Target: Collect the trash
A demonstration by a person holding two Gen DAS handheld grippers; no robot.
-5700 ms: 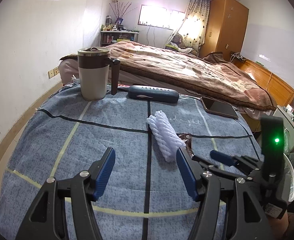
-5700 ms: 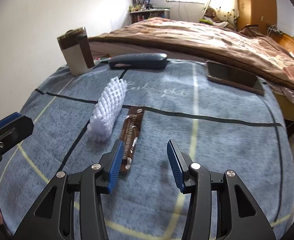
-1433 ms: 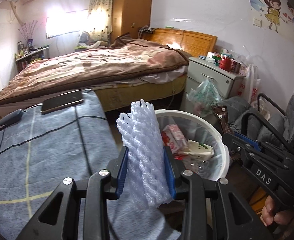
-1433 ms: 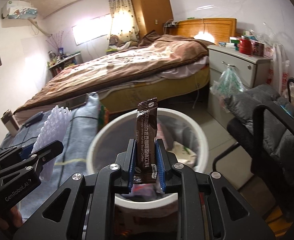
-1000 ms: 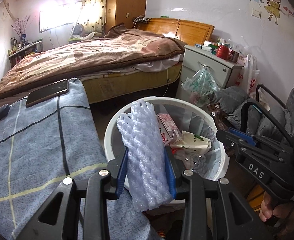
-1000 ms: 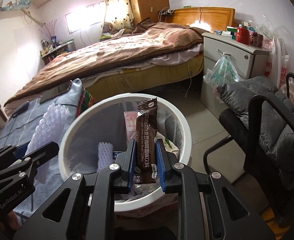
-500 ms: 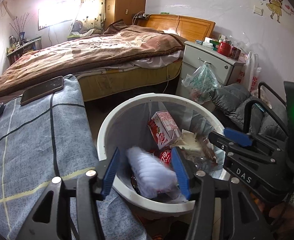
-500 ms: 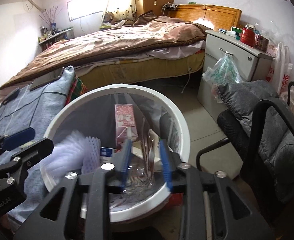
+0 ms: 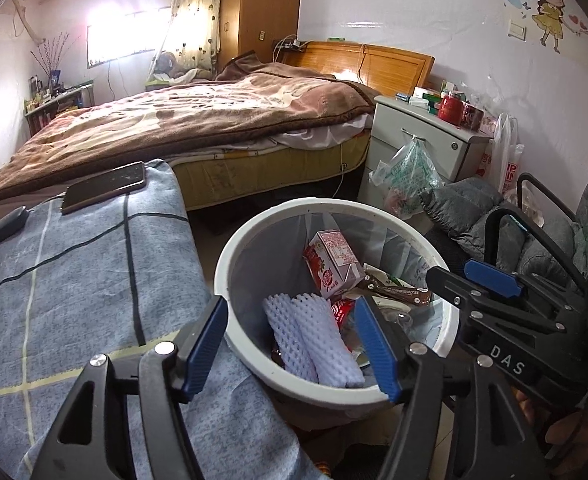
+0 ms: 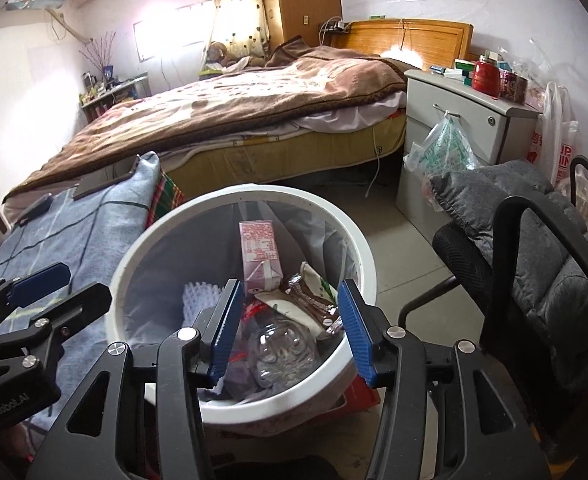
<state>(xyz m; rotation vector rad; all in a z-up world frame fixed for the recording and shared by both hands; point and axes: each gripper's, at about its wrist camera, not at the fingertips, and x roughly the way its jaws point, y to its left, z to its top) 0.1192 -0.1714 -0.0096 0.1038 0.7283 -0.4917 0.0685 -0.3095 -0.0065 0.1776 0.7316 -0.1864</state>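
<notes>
The white foam fruit net point(image 9: 313, 340) lies inside the round white plastic trash bin point(image 9: 230, 248), below and just ahead of the left gripper point(image 9: 294, 344), its long axis pointing away from the jaws. The brown coffee sachet point(image 10: 313, 306) lies there too, under the right gripper point(image 10: 288, 328). Both pairs of jaws are opening, with nothing between them.

Both tools are matte black skeletal frames with triangular cut-outs and silver screw heads at the joints — each finger ends in a ribbed blue pad. The left gripper point(image 9: 292, 346) carries faint "GenRobot.AI" lettering on its side, seen from the right wrist view. The right gripper point(image 10: 290, 328) bears white "DAS" letters, a small printed label and a green light — all seen from the left wrist view.
</notes>
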